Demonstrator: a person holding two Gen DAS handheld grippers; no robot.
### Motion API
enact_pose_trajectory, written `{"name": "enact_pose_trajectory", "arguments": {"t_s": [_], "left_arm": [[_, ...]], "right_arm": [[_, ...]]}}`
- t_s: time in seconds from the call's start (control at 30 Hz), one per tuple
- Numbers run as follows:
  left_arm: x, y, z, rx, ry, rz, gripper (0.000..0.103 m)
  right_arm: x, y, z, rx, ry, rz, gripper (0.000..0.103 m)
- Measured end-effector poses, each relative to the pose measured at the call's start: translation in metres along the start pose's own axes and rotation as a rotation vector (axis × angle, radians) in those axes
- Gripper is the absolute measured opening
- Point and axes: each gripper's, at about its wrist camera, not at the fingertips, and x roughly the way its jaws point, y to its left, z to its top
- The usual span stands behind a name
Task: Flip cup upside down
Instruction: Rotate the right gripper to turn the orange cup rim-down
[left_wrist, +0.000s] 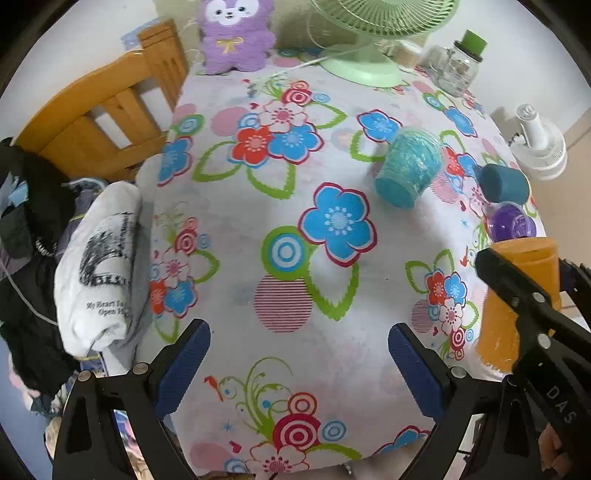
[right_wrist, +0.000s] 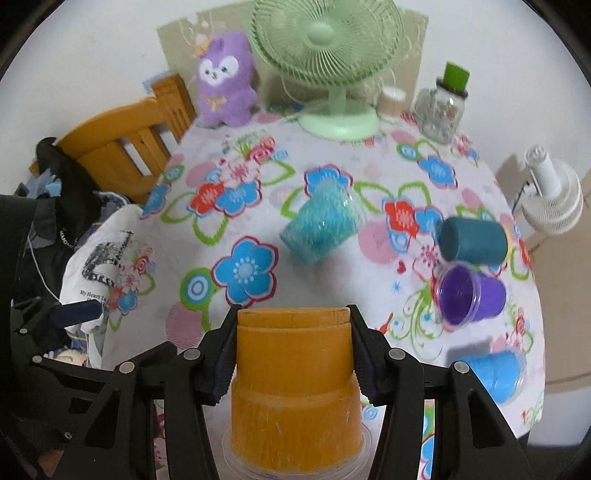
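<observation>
My right gripper (right_wrist: 293, 325) is shut on an orange cup (right_wrist: 295, 376), held upside down with its base toward the camera and its clear rim low at the table's near edge. The cup also shows in the left wrist view (left_wrist: 517, 302), with the right gripper (left_wrist: 517, 291) around it. My left gripper (left_wrist: 299, 347) is open and empty above the flowered tablecloth (left_wrist: 280, 229). A glittery light-blue cup (right_wrist: 321, 223) lies on its side mid-table. A dark teal cup (right_wrist: 472, 240), a purple cup (right_wrist: 469, 295) and a bright blue cup (right_wrist: 495, 376) lie on their sides at the right.
A green desk fan (right_wrist: 328, 55), a purple plush toy (right_wrist: 225, 81) and a glass jar with a green lid (right_wrist: 443, 103) stand at the back. A white fan (right_wrist: 554, 199) stands off the right edge. A wooden chair (right_wrist: 122, 147) with clothes (right_wrist: 99, 254) is on the left.
</observation>
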Motion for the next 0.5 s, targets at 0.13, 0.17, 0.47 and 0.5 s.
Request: {"name": "enact_pose_trajectory", "arguments": {"t_s": [0.13,0.17,0.47,0.5], "left_arm": [[-0.009,0.001,-0.003,-0.047,-0.006,0.018,0.098],[-0.012,0.000,-0.004,-0.055,-0.011,0.027,0.098],[-0.012,-0.010,-0.012,-0.085,-0.087,0.050,0.098],[-0.009,-0.010,-0.012,-0.088,-0.087,0.049,0.098]], "right_arm": [[-0.010,-0.005,-0.002,-0.035,-0.038,0.016,0.057],[-0.013,-0.006,-0.002,-0.041,-0.047,0.016,0.057],[-0.018,-0.020,-0.012,-0.108,-0.200,0.025,0.057],[-0.017,-0.020,-0.013,-0.116,-0.211,0.025,0.057]]}}
